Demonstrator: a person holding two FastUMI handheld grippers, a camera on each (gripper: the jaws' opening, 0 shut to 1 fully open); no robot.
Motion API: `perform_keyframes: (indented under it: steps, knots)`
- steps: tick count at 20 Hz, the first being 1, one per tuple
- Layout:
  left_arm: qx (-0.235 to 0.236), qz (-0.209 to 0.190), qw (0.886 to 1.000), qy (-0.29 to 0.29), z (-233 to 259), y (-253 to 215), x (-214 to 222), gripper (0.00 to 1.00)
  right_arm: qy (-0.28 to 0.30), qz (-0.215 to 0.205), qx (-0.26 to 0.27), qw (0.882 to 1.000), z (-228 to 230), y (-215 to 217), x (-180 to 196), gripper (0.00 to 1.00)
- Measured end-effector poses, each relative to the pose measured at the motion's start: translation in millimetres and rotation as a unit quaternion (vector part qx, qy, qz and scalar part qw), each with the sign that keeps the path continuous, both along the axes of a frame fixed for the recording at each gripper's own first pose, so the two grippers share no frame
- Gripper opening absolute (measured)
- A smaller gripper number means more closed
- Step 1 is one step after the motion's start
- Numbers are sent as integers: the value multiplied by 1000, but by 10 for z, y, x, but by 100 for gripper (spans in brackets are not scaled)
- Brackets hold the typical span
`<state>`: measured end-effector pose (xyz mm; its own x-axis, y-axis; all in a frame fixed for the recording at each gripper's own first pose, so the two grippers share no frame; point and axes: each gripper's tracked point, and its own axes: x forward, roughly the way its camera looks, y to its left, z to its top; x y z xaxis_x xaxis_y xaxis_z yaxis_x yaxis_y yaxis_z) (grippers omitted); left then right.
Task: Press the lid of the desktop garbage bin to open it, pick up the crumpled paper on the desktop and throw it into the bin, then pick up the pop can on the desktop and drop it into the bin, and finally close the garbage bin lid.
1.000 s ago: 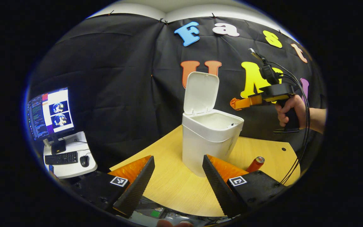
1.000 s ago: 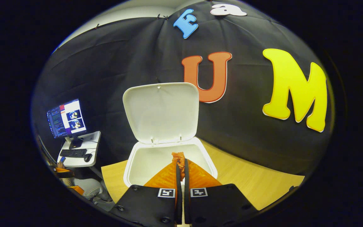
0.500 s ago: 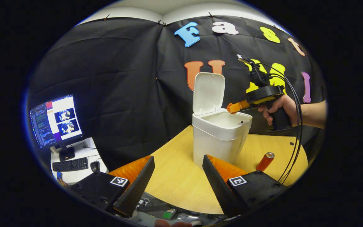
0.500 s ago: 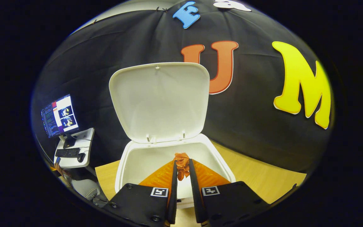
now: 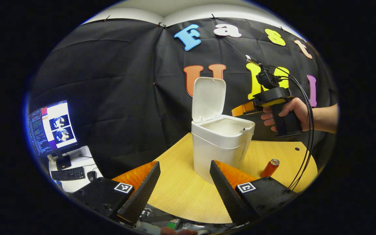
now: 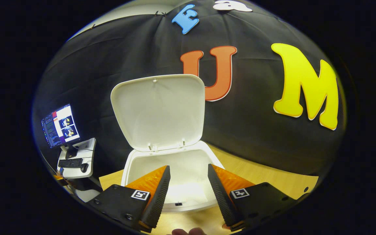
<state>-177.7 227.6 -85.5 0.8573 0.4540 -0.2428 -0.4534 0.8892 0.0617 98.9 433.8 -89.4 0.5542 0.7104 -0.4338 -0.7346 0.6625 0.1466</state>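
A white desktop bin (image 5: 219,147) stands on the round wooden table (image 5: 181,189), its lid (image 5: 207,98) tipped up and back. In the right gripper view the bin's open mouth (image 6: 181,176) lies just past my right gripper (image 6: 188,173), which is open with nothing between its fingers. The left gripper view shows that same gripper (image 5: 240,110) held in a hand above the bin's right rim. A red pop can (image 5: 270,167) lies on the table to the right of the bin. My left gripper (image 5: 184,169) is open, low over the table's near edge, short of the bin. The crumpled paper is out of sight.
A side desk (image 5: 72,169) with a monitor (image 5: 51,125), keyboard and mouse stands off to the left, below table level. Cables (image 5: 305,143) hang from the hand-held gripper down past the table's right edge. A small dark hole (image 5: 294,149) marks the table top at the right.
My right gripper, shut on a crumpled orange paper over the bin a second ago, has opened and the paper is gone from between its fingers. It has drawn back slightly. The left gripper only shifted a little.
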Motion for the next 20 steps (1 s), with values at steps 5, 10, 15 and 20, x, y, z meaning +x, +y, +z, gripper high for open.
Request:
perform_keyframes:
  steps: [5, 10, 15, 20]
  knots:
    - [13, -51, 999, -7, 22, -226, 217, 100, -32, -13, 34, 999, 385, -513, -212, 85]
    - [12, -108, 994, -11, 1, -536, 467, 100, -72, -51, 40, 995, 577, -1212, -303, 90]
    - [15, -179, 984, -11, -25, -978, 727, 100, -99, -94, 27, 990, 645, -1963, -413, 90]
    - [16, -254, 967, -4, -106, -1520, 959, 100, -113, -175, -11, 978, 502, -2880, -423, 90]
